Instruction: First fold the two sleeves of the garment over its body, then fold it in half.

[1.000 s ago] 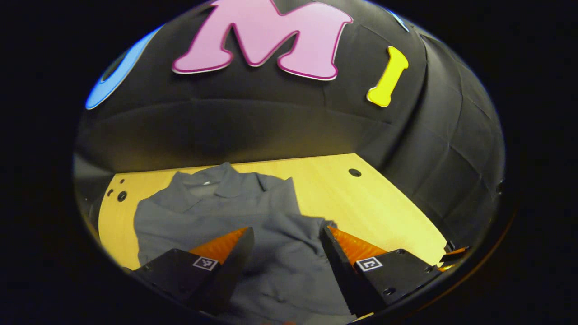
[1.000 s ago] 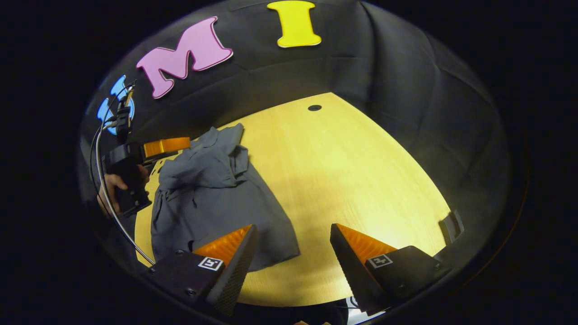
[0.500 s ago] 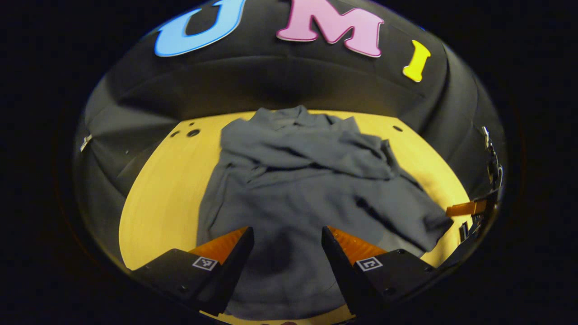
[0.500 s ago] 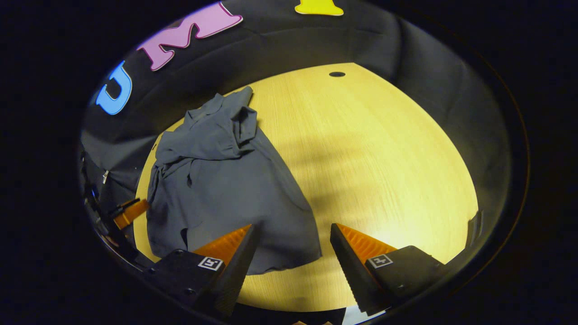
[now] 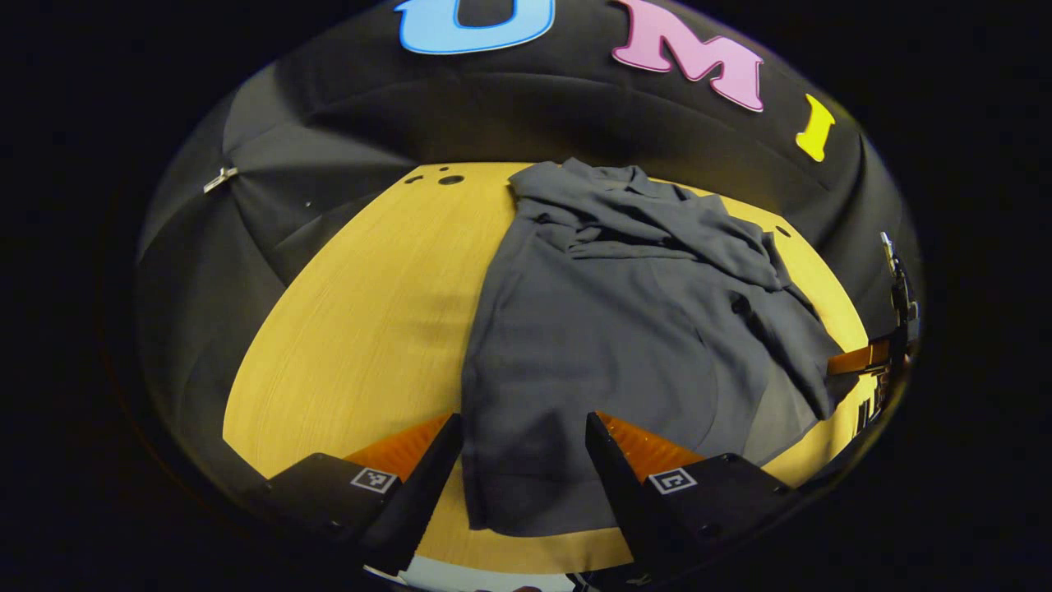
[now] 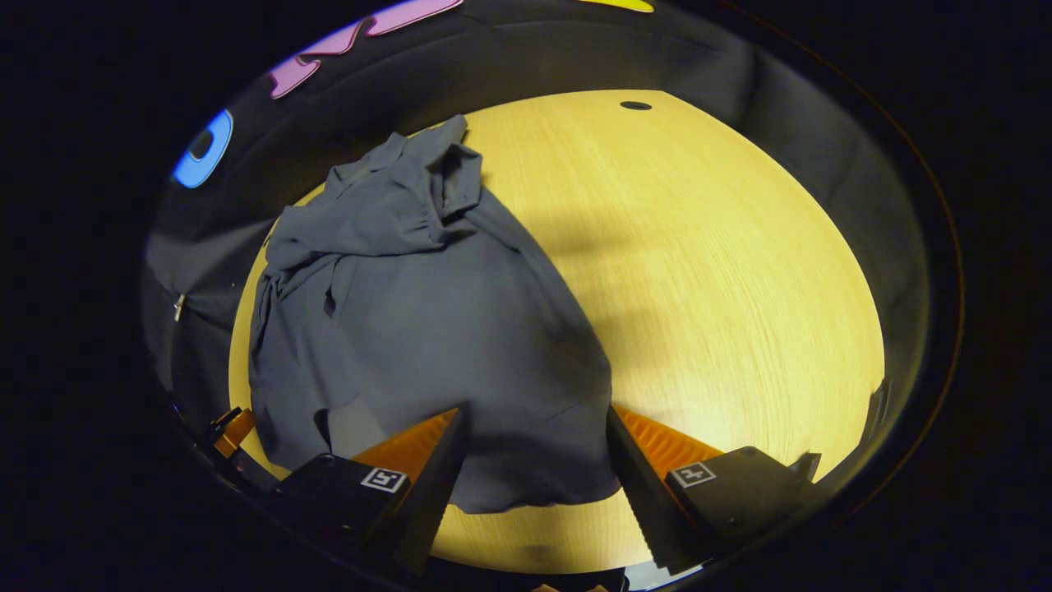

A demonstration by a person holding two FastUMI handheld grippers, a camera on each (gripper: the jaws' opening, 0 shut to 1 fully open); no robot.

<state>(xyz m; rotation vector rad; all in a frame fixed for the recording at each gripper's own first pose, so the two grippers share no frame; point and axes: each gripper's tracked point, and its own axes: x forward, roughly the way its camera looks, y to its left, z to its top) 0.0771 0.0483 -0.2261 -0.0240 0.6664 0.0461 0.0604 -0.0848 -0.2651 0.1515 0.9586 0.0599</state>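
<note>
In the left gripper view, the left gripper point(image 5: 523, 448) hangs with its fingers spread apart and gripping nothing, above the near hem of the grey garment point(image 5: 608, 345), which lies on the wooden bench point(image 5: 362, 312) with its collar toward the far edge and both sleeves bunched across its chest. In the right gripper view, the right gripper point(image 6: 536, 444) is likewise spread and empty above the hem by the near edge, the garment point(image 6: 427, 329) covering the bench's point(image 6: 707, 271) left half.
</note>
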